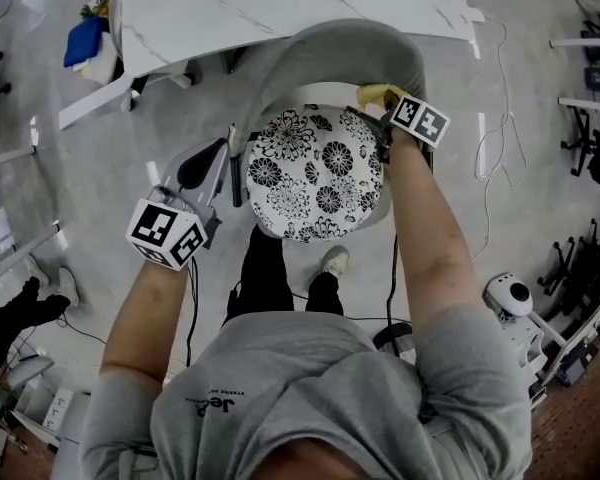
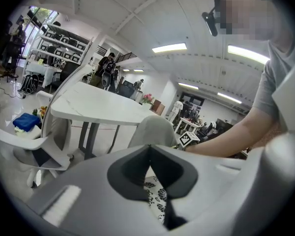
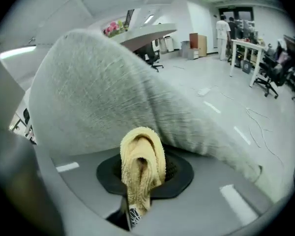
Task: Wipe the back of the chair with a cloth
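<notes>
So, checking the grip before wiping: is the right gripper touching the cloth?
Touching. The right gripper view shows the right gripper shut on the cloth, which is yellow and pinched, folded, between its jaws.

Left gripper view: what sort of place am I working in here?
Probably an open-plan office or lab workspace. A large white table stands nearby, stocked shelves line the back, strip lights run along the ceiling, and the right gripper view shows office chairs.
</notes>
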A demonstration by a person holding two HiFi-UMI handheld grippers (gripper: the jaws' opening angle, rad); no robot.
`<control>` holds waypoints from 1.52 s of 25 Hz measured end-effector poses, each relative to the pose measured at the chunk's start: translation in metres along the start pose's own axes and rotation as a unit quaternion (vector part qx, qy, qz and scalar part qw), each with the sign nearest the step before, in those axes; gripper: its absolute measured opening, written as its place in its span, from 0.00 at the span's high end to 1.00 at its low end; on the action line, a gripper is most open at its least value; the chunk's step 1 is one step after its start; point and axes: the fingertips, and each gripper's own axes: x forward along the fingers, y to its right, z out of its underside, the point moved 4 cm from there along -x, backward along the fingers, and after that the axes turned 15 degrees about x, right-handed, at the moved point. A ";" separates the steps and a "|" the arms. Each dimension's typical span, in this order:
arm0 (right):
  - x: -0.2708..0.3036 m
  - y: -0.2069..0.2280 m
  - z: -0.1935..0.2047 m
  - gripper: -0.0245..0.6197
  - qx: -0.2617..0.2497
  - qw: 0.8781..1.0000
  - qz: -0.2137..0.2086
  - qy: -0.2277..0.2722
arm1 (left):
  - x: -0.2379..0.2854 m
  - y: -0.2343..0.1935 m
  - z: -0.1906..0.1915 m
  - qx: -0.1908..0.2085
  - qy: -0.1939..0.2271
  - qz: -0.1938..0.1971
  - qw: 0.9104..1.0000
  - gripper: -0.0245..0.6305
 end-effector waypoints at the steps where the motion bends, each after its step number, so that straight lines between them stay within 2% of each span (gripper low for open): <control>1: -0.007 0.009 -0.001 0.89 0.011 1.000 0.005 0.006 | 0.000 0.005 -0.002 0.001 0.002 -0.001 1.000 0.92; 4: -0.022 0.024 -0.001 0.89 0.012 1.000 0.009 0.006 | 0.001 0.017 -0.007 0.000 0.006 -0.001 1.000 0.92; 6: -0.028 0.023 -0.001 0.89 -0.016 1.000 -0.006 -0.002 | 0.002 0.025 -0.008 0.001 0.008 0.001 1.000 0.92; 9: -0.034 0.001 0.001 0.89 -0.095 0.993 -0.061 -0.030 | 0.005 0.034 -0.008 -0.002 0.008 0.003 1.000 0.92; 12: -0.036 -0.036 0.010 0.89 -0.182 0.973 -0.133 -0.057 | 0.010 0.037 -0.009 -0.004 0.009 0.005 1.000 0.92; 13: -0.034 -0.050 0.017 0.89 -0.215 0.962 -0.157 -0.068 | 0.012 0.036 -0.008 -0.005 0.008 0.006 1.000 0.92; 15: -0.027 -0.080 0.038 0.89 -0.285 0.932 -0.203 -0.092 | 0.015 0.032 -0.005 -0.005 0.006 0.009 1.000 0.92; 19: -0.007 -0.133 0.099 0.89 -0.411 0.850 -0.288 -0.161 | 0.016 0.016 0.002 -0.006 0.001 0.011 1.000 0.92; 22: 0.008 -0.162 0.145 0.89 -0.479 0.791 -0.321 -0.206 | 0.011 -0.004 0.008 -0.014 -0.006 0.003 1.000 0.92; 24: 0.019 -0.180 0.168 0.89 -0.508 0.765 -0.331 -0.217 | 0.006 -0.017 0.014 -0.018 -0.010 -0.003 1.000 0.92; 25: 0.025 -0.189 0.176 0.89 -0.515 0.759 -0.336 -0.216 | 0.005 -0.023 0.017 -0.019 -0.012 -0.005 1.000 0.92; 29: 0.042 -0.217 0.190 0.89 -0.527 0.755 -0.335 -0.201 | -0.003 -0.042 0.025 -0.026 -0.015 -0.015 0.999 0.92; 33: 0.052 -0.214 0.191 0.89 -0.553 0.751 -0.311 -0.185 | -0.007 -0.054 0.028 -0.031 -0.016 -0.021 0.999 0.92; 35: 0.059 -0.210 0.186 0.89 -0.549 0.763 -0.293 -0.177 | -0.006 -0.058 0.029 -0.036 -0.017 -0.022 0.999 0.92; 38: 0.067 -0.203 0.173 0.89 -0.522 0.793 -0.266 -0.165 | -0.002 -0.059 0.029 -0.038 -0.014 -0.020 0.999 0.92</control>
